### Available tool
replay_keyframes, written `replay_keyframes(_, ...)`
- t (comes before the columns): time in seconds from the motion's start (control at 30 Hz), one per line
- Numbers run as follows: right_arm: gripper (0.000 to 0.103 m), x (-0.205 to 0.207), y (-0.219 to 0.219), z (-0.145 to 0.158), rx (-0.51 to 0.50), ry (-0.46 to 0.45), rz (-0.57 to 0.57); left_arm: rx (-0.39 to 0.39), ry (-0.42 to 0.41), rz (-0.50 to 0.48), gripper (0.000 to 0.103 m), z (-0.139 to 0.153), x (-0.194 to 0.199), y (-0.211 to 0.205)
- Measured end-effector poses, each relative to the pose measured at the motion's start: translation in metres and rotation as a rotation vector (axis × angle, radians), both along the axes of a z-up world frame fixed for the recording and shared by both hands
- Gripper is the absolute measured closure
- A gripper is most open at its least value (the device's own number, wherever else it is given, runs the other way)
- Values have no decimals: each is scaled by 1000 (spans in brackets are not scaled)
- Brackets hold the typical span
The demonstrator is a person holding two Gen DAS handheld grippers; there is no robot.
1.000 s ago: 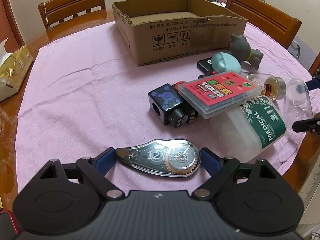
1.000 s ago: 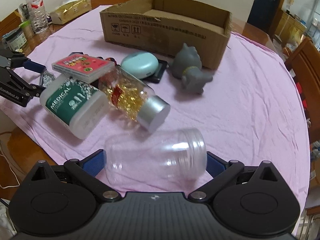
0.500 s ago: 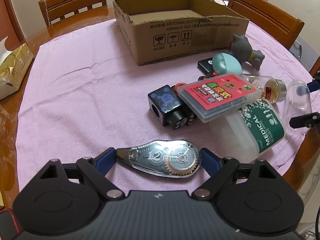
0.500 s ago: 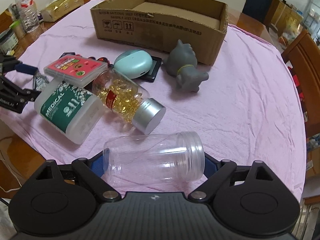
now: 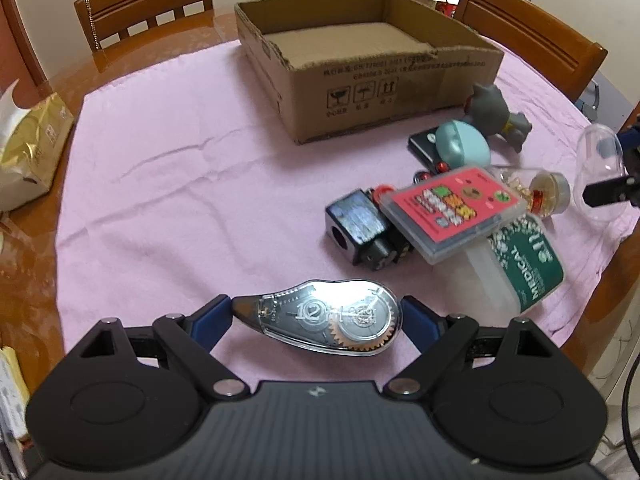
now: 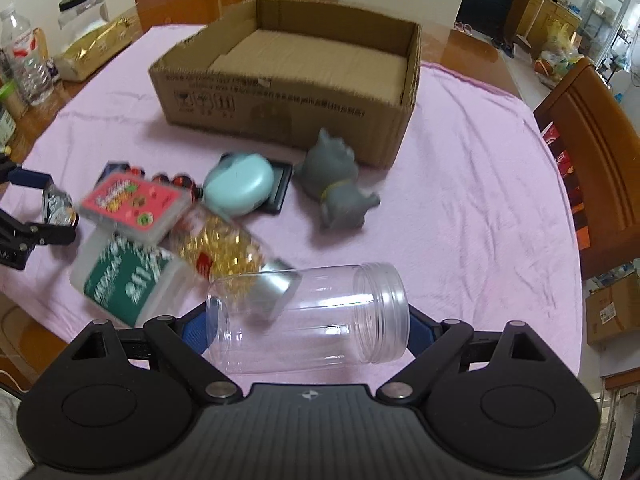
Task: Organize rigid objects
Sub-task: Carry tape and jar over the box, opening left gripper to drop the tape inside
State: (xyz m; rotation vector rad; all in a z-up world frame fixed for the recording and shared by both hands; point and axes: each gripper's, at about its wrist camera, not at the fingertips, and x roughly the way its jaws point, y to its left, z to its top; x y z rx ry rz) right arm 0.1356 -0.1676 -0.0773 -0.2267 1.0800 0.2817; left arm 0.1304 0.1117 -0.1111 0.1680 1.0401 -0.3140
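Note:
My left gripper (image 5: 316,318) is shut on a clear correction-tape dispenser (image 5: 324,322) and holds it above the pink cloth's near edge. My right gripper (image 6: 310,324) is shut on an empty clear plastic jar (image 6: 308,316), held sideways above the cloth. An open, empty cardboard box (image 5: 372,68) stands at the far side; it also shows in the right wrist view (image 6: 288,84). Between lie a red card case (image 5: 452,204), a white MEDICAL bottle (image 5: 516,264), a capsule bottle (image 6: 224,248), a teal case (image 6: 240,188), a grey toy animal (image 6: 336,192) and a black cube (image 5: 356,224).
The round wooden table carries a pink cloth (image 5: 180,168). Wooden chairs (image 5: 148,4) stand around it. A gold tissue pack (image 5: 28,148) lies at the left edge. Water bottles and a jar (image 6: 24,60) stand at the far left in the right wrist view.
Both grippers have risen and moved toward the box with their objects; the box interior now shows more. The objects on the cloth have not moved.

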Motion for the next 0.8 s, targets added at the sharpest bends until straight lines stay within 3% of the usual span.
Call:
replay_keyframes(0.43,9,58,6,54,65,-90,164,30,-55,52,14,74,24,-5)
replay_keyframes(0.8,9,109,5,73,103,-164,249,-6,-181,11,14,126,102,-51)
